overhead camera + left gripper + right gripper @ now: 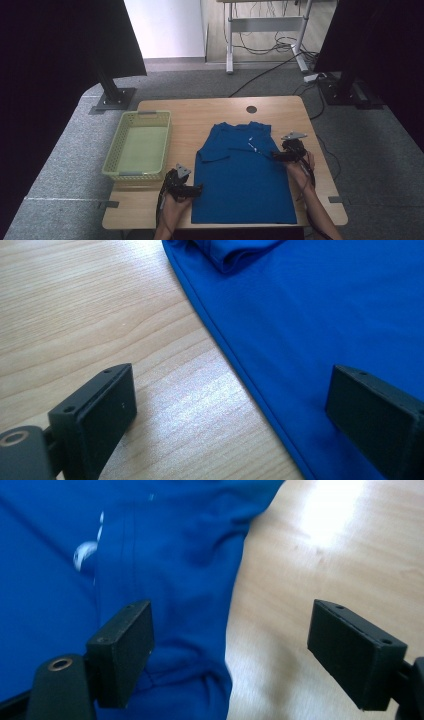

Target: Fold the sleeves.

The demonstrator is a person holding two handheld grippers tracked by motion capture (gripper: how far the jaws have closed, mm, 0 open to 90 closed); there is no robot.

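- High view: blue shirt [242,175] lies flat on the table [200,112].
- Left gripper [192,190] gapes wide astride its hem, holding nothing.
- Right gripper [276,155] likewise wide, seemingly clear of the cloth.

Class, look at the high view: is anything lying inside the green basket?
No, the green basket beside the blue shirt shows a bare bottom.

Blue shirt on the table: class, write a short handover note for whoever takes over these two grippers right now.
Left gripper: open, jaws astride the blue shirt's left side edge, low down.
Right gripper: open, astride the shirt's right edge near the sleeve.
Shirt lies flat on the wooden table, left sleeve already folded in. Green basket stands to its left with nothing in it.
Done: the shirt is spread out, one sleeve in. Left, probably: grip both edges, fold, then put it in the basket.
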